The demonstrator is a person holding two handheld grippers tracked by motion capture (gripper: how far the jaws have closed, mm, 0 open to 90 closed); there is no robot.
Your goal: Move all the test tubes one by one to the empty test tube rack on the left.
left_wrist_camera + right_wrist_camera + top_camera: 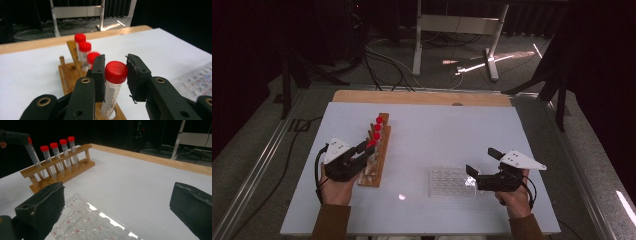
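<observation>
Tube [113, 87] with a red cap sits in the near end hole of the wooden rack [378, 157], tilted, with the left gripper [115, 75] clenched on it just below the cap. Whether its tip is seated I cannot tell. My guess is the tube is being set into the rack; next the fingers [137, 75] should let go. Right gripper [117, 210] hangs released over the well plate [87, 225] on the counter [452, 130].

Tube rack [378, 150] on table [452, 125] at left, well plate [451, 182] right of it, near front edge.
</observation>
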